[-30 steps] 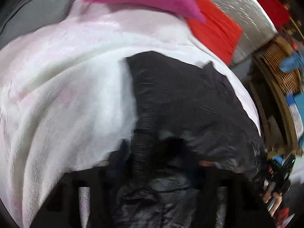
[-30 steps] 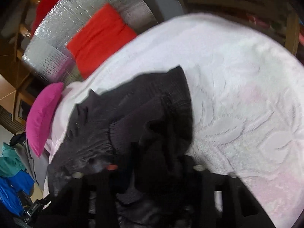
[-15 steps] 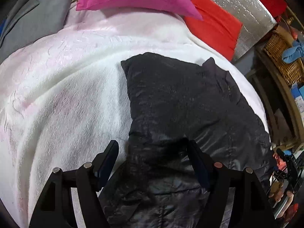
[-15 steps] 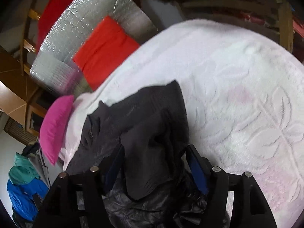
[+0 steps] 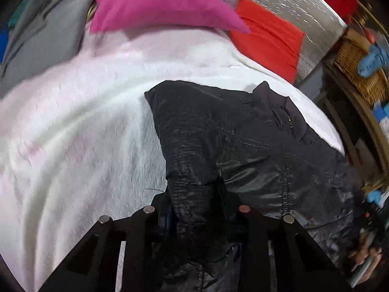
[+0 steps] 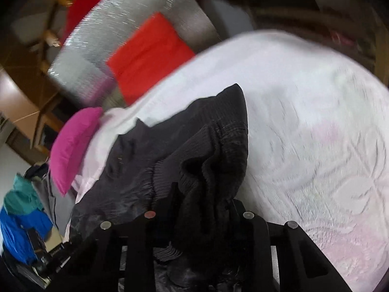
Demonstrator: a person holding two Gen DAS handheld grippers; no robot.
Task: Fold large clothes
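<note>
A black jacket with ribbed cuffs and hem lies on a white and pink bedspread. My left gripper is shut on a ribbed part of the jacket at its near edge, and the cloth bunches between the fingers. In the right wrist view the same black jacket lies crumpled on the bedspread. My right gripper is shut on a ribbed fold of it. The fingertips of both grippers are hidden in the cloth.
A magenta pillow and a red cushion lie at the far end of the bed against a silver padded board. Grey cloth lies at the far left. A wicker basket stands on a shelf right. Blue and teal clothes lie beside the bed.
Half a second ago both grippers were open around the jacket's near edge. Now both have shut on ribbed folds of the jacket and pulled the cloth up a little.
</note>
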